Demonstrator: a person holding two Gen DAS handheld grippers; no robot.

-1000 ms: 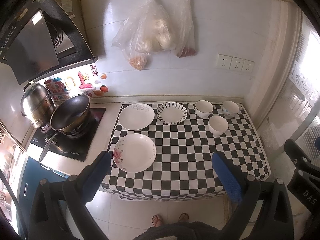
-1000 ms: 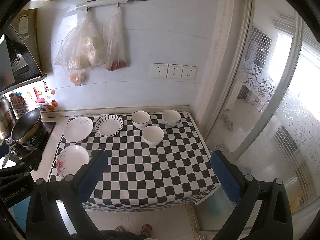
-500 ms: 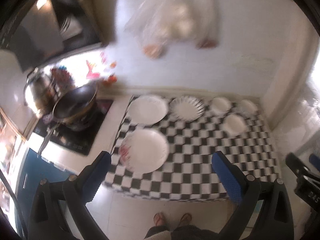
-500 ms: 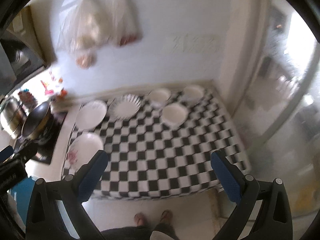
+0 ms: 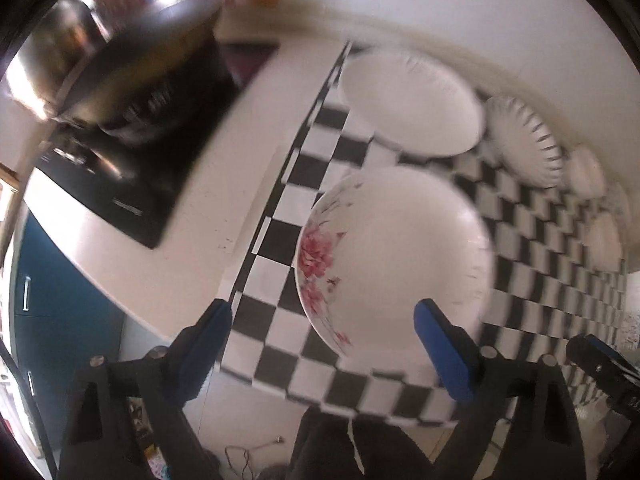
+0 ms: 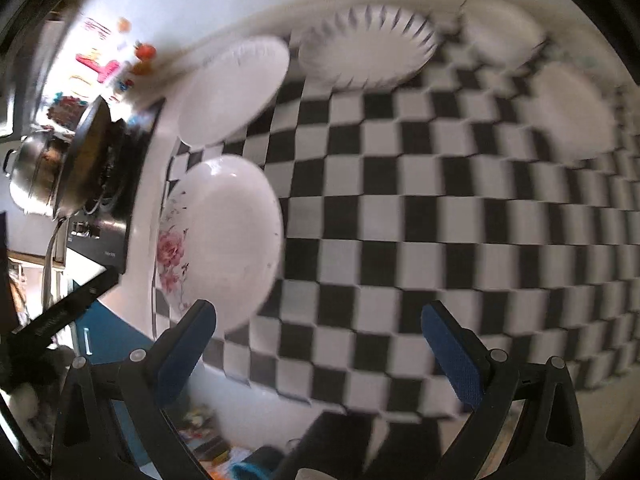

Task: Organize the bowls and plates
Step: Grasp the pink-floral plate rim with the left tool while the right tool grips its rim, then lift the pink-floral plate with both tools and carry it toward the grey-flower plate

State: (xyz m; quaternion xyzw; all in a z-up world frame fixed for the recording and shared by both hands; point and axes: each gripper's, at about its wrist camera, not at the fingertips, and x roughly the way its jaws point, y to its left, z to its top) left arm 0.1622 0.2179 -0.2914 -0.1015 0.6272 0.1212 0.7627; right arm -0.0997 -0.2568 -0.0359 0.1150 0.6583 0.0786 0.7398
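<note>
Both grippers over checkered cloth (image 6: 400,208) — left gripper (image 5: 322,344) closing, apparently above floral plate (image 5: 400,264).

Three plates (image 5: 394,264), three bowls (image 6: 572,112).

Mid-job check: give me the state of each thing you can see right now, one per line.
Left hand-held gripper: jaws closing, nothing gripped yet.
Right hand-held gripper: open, empty.
Floral plate: flat on the checkered cloth, untouched.
Plain plate: flat, unstacked.
Striped-rim plate: flat, unstacked.
Bowls: blurred; appear upright, separate.
Wok: on the stove.
</note>
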